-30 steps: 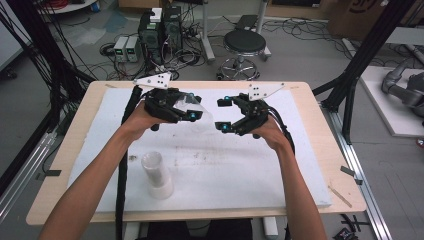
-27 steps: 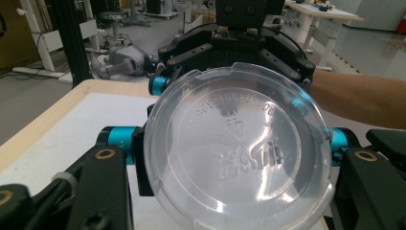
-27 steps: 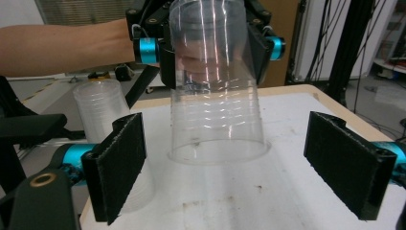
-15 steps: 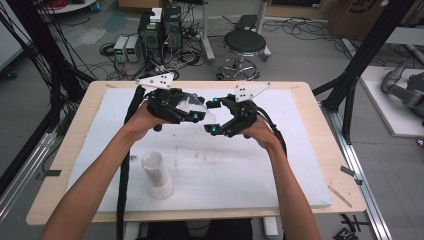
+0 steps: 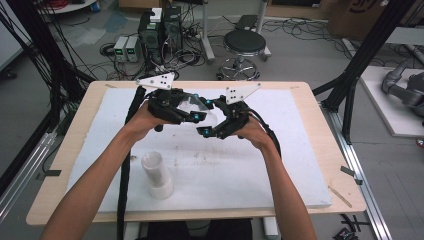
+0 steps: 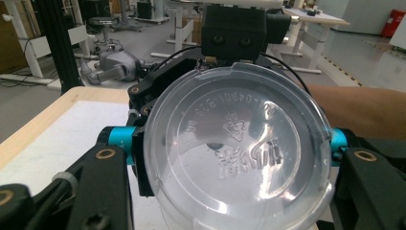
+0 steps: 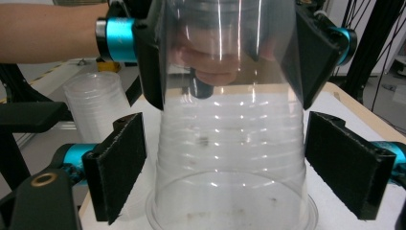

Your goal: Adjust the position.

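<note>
The right gripper [image 5: 212, 131] has closed in on the left one since a second ago, and its jaws now stand either side of the clear plastic cup [image 5: 200, 107] held out between the two hands. The left gripper [image 5: 192, 111] has kept its place.

Taking the cup as the landmark: to its left, the left gripper is clamped across the base end, pads [image 6: 136, 158] pressing both sides. Nearer the person and off to the left, a stack of the same cups [image 5: 156, 175] stands upright on the white table mat [image 5: 300, 165]. To the cup's right, the right gripper's jaws are wide apart, felt pads [image 7: 119, 163] flanking the rim end of the wall without touching it.

I'd judge the cup very light, thin-walled and smooth, so it would buckle or slip under a hard pinch. The ribbed band near the rim looks like the stiffest place to grip.

Moulded on the base [image 6: 237, 143] is an arc of raised characters and a recycling triangle; the lettering reads mirrored and I can't make it out.
</note>
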`<state>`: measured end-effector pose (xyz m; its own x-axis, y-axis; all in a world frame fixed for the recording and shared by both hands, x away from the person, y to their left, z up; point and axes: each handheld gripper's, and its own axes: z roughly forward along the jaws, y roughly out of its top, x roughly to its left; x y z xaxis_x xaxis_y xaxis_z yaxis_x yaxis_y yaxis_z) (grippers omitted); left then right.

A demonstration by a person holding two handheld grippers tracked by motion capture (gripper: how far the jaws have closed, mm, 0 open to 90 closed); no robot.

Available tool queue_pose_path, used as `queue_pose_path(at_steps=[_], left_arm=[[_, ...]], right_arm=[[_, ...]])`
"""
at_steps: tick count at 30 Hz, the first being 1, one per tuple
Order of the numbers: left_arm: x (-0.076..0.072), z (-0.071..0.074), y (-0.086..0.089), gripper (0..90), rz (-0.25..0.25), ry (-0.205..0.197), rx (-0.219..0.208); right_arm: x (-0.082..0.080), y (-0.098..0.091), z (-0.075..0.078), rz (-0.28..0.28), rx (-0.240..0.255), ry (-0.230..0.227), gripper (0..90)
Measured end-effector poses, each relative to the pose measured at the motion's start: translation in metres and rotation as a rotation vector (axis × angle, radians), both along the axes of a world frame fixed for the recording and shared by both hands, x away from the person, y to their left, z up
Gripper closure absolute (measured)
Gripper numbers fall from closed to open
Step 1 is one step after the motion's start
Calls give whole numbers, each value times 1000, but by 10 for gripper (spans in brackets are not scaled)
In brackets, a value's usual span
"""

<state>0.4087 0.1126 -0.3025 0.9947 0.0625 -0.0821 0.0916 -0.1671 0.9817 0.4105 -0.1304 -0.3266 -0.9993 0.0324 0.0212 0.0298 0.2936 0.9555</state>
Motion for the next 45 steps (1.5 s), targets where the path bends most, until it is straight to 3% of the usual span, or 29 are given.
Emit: queue_pose_path(at_steps=[29, 31, 32, 33, 34, 35, 41, 45], left_arm=[[1, -4, 4, 419, -2, 9, -14], [0, -4, 4, 392, 4, 15, -11], [1, -4, 3, 289, 5, 16, -6], [1, -4, 3, 289, 7, 18, -4], [1, -5, 2, 231, 18, 29, -9], [2, -5, 2, 83, 28, 41, -12], [3, -5, 8, 48, 35, 40, 6], [1, -1, 10, 48, 38, 30, 76]], right_arm=[[-1, 3, -2, 3, -35, -24, 330], [-2, 3, -2, 2, -40, -22, 335], [-2, 4, -2, 3, -37, -21, 335], [-2, 4, -2, 3, -37, -21, 335], [-1, 3, -2, 0, -39, -25, 335], [-2, 3, -2, -2, -41, -22, 336], [-1, 0, -1, -11, -46, -20, 335], [-1, -1, -2, -24, -74, -23, 335]])
